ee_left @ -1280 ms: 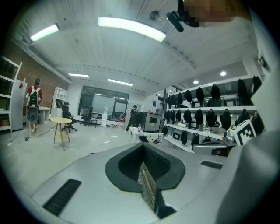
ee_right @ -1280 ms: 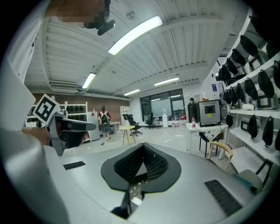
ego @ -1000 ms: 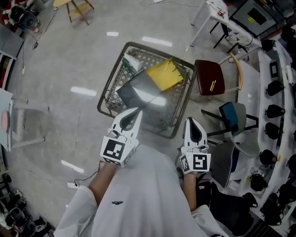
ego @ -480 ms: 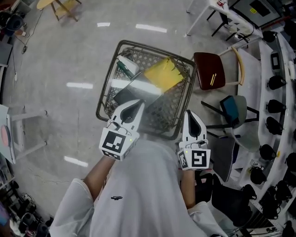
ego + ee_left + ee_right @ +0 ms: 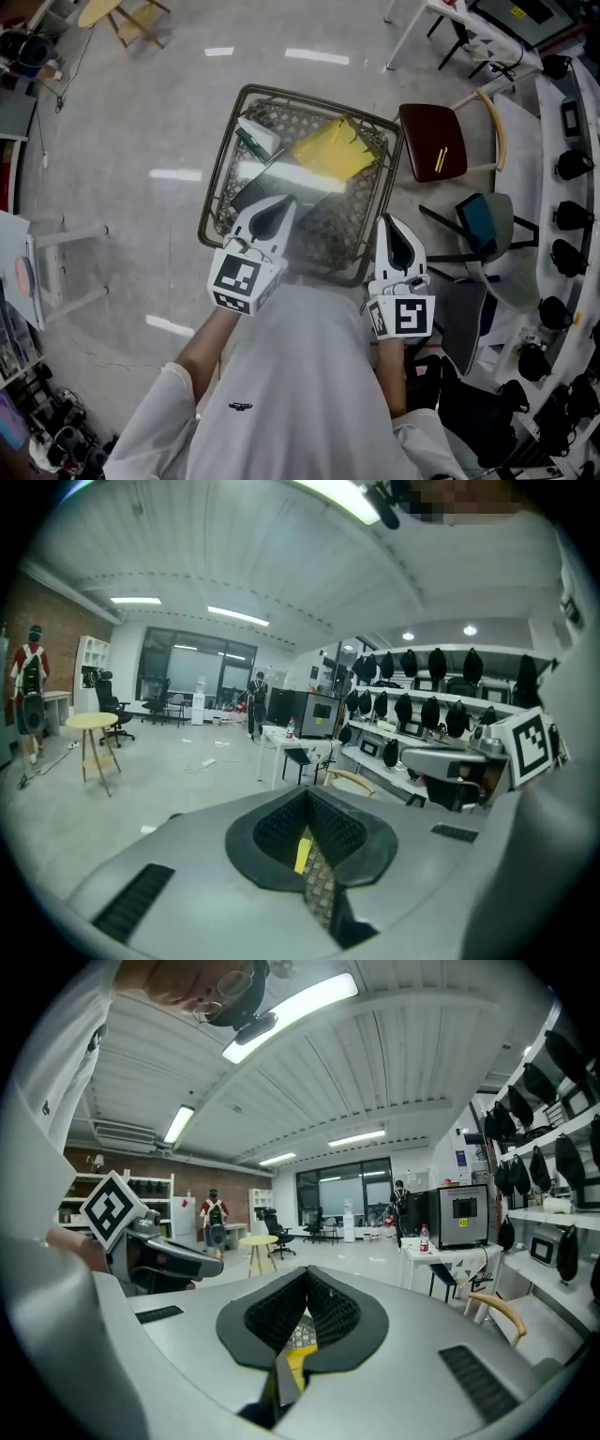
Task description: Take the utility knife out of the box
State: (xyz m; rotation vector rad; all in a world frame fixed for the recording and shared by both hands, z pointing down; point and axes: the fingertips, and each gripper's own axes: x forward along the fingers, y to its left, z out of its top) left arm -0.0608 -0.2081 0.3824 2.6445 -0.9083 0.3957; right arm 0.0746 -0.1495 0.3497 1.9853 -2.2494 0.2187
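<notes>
Wire-mesh basket (image 5: 221, 169), one, on the floor. Inside: one yellow sheet (image 5: 333, 150), one dark glossy panel (image 5: 272, 183), one white-and-green item (image 5: 255, 138) in the far-left corner. The utility knife cannot be told apart among them. Two grippers: left gripper (image 5: 281, 202) clenched, empty, over the near rim; right gripper (image 5: 392, 221) clenched, empty, beside the near-right corner.

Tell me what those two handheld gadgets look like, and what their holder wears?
The left gripper and right gripper are pale grey wedge-shaped shells tapering to a point, each with a dark teardrop recess lined with black ribbed pads. Each carries a white cube with black square markers. The person wears a white short-sleeved shirt with a small dark logo.
</notes>
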